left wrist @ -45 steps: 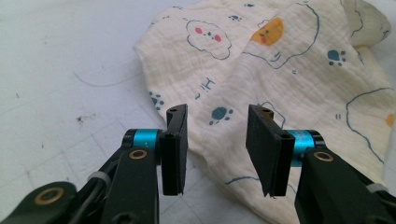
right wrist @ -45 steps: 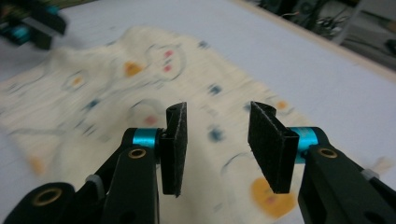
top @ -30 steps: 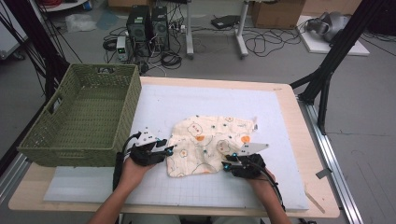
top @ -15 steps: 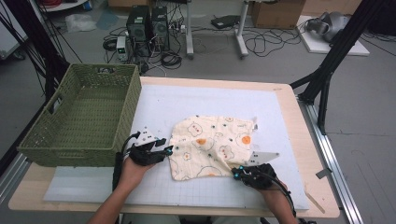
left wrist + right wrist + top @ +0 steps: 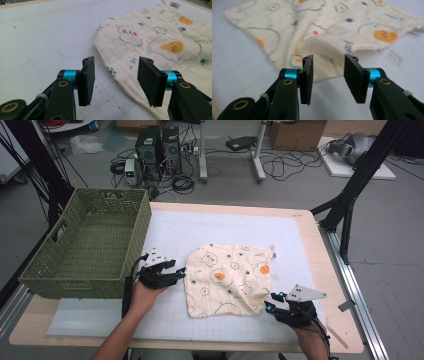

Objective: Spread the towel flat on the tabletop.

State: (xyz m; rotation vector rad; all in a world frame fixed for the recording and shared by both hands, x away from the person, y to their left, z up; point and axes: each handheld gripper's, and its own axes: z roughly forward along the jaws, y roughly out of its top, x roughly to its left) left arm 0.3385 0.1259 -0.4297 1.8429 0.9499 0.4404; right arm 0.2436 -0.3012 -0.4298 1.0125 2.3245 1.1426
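Both tongs have just opened and hold nothing: the right gripper has let the cloth go and pulled back; the left gripper waits beside its edge, so spreading looks done.

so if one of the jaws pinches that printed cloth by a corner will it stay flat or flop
The printed cloth would probably flop: it looks like thin crinkled muslin and already lies in soft ridges. It likely weighs little. Pushed, it would probably bunch up on the white mat rather than slide whole.
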